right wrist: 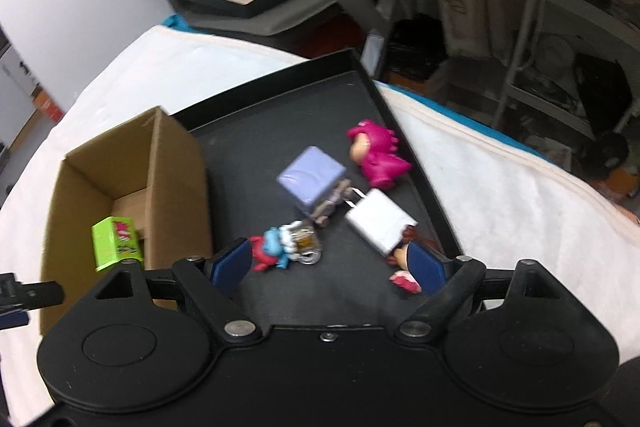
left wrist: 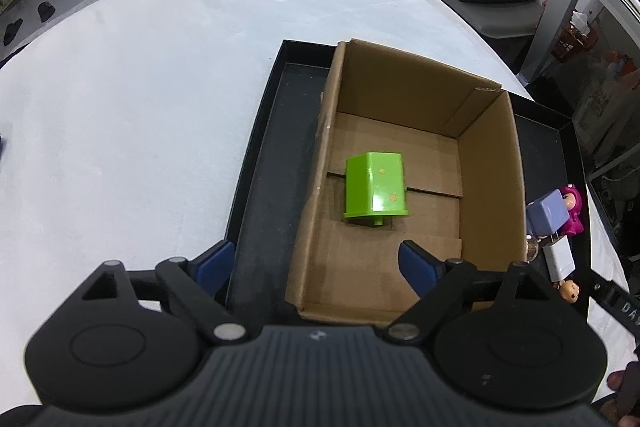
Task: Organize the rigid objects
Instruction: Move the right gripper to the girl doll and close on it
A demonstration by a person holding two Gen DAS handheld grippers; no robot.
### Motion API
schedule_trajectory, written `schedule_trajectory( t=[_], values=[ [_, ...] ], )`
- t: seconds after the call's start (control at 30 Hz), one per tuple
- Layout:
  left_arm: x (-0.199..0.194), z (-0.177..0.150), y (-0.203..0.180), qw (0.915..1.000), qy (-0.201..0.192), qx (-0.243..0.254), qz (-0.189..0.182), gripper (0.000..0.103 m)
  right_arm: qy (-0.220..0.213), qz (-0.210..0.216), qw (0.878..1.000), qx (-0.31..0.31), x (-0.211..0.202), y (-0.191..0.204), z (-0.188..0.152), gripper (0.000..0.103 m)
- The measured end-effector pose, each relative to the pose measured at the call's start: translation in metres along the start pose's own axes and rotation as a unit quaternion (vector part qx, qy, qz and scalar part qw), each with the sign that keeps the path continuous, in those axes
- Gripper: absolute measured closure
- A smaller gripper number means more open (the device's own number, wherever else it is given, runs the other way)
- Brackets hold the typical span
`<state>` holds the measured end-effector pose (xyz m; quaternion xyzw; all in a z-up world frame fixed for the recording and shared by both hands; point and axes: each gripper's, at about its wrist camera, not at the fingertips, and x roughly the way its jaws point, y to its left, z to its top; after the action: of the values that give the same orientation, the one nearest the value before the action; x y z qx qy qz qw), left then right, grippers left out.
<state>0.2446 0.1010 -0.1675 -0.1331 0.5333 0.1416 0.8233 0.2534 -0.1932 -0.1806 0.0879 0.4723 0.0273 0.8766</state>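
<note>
Left wrist view. Left gripper [left wrist: 316,261]: jaws spread wide, holding nothing, poised above the near end of the cardboard box [left wrist: 492,163]. Box: open-topped, standing in a black tray [left wrist: 260,155] on the white-covered table [left wrist: 140,87]. Green plastic block [left wrist: 376,189]: lying on its side on the box floor, ahead of the jaws and roughly centred between them, apart from both blue pads. To the right of the box, on the tray: lilac block [left wrist: 547,213], pink figurine [left wrist: 573,205] touching it, white charger plug [left wrist: 559,257], small tan-headed figurine [left wrist: 571,291].

Right wrist view (blurred). Right gripper [right wrist: 328,267]: jaws wide apart, empty, above the tray floor [right wrist: 260,147]. Between and just ahead of the jaws: red-and-blue figurine [right wrist: 270,251] close to the left pad, clear trinket [right wrist: 304,241] beside it. White charger plug [right wrist: 378,221] ahead of the right pad; small figurine [right wrist: 402,267] partly hidden behind that pad. Farther ahead: lilac block [right wrist: 312,177], pink figurine [right wrist: 376,153]. Cardboard box [right wrist: 168,163] to the left, green block [right wrist: 116,243] inside it, outside the jaw span.
</note>
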Motion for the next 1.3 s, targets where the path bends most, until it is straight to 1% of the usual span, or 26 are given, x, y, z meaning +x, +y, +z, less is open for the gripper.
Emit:
schedule_trajectory(
  t=[0.13,0.23,0.33,0.47,0.57,0.6,0.7,0.83,0.97,1.0,1.03,1.07,1.17,1.2,1.3],
  values=[
    [-0.002,0.000,-0.008,0.9999,-0.006,0.008,0.004,0.013,-0.020,-0.019,1.000,0.015,0.003,-0.011,-0.014,0.019],
    [-0.002,0.001,-0.012,0.9999,-0.012,0.002,0.005,0.013,-0.031,-0.033,0.999,0.010,0.008,-0.015,-0.023,0.020],
    [-0.002,0.002,-0.019,0.9996,-0.025,0.003,0.012,0.013,-0.031,-0.047,0.998,0.011,0.015,-0.019,-0.030,0.022],
    [0.000,0.004,-0.025,0.9997,-0.025,-0.001,0.004,0.013,-0.036,-0.062,0.997,0.018,0.021,-0.025,-0.036,0.022],
    [0.001,0.006,-0.029,0.9996,-0.028,0.000,0.000,0.013,-0.037,-0.064,0.997,0.018,0.026,-0.025,-0.037,0.023],
    [0.002,0.007,-0.030,0.9995,-0.031,-0.001,0.000,0.013,-0.038,-0.065,0.997,0.016,0.027,-0.024,-0.037,0.026],
    [0.004,0.010,-0.035,0.9994,-0.034,0.000,0.008,0.013,-0.037,-0.064,0.997,0.017,0.032,-0.025,-0.036,0.031],
    [0.008,0.012,-0.043,0.9998,-0.016,0.012,0.008,0.013,-0.022,-0.066,0.997,0.029,0.046,-0.029,-0.034,0.040],
    [0.010,0.012,-0.049,0.9992,-0.015,0.031,0.020,0.013,-0.013,-0.076,0.997,0.029,0.056,-0.030,-0.034,0.047],
    [0.011,0.012,-0.049,0.9991,-0.014,0.034,0.021,0.013,-0.014,-0.082,0.996,0.025,0.057,-0.029,-0.035,0.052],
    [0.012,0.012,-0.049,0.9990,-0.014,0.037,0.022,0.013,-0.018,-0.090,0.996,0.021,0.057,-0.029,-0.035,0.061],
    [0.013,0.012,-0.049,0.9989,-0.012,0.040,0.023,0.013,-0.021,-0.092,0.995,0.019,0.057,-0.028,-0.035,0.063],
    [0.016,0.011,-0.047,0.9985,-0.008,0.043,0.032,0.013,-0.023,-0.088,0.996,0.018,0.056,-0.029,-0.036,0.065],
    [0.016,0.010,-0.046,0.9984,-0.008,0.043,0.035,0.013,-0.027,-0.087,0.996,0.017,0.054,-0.029,-0.036,0.069],
    [0.017,0.010,-0.042,0.9986,-0.007,0.039,0.036,0.013,-0.031,-0.088,0.996,0.014,0.052,-0.030,-0.035,0.069]
  ],
)
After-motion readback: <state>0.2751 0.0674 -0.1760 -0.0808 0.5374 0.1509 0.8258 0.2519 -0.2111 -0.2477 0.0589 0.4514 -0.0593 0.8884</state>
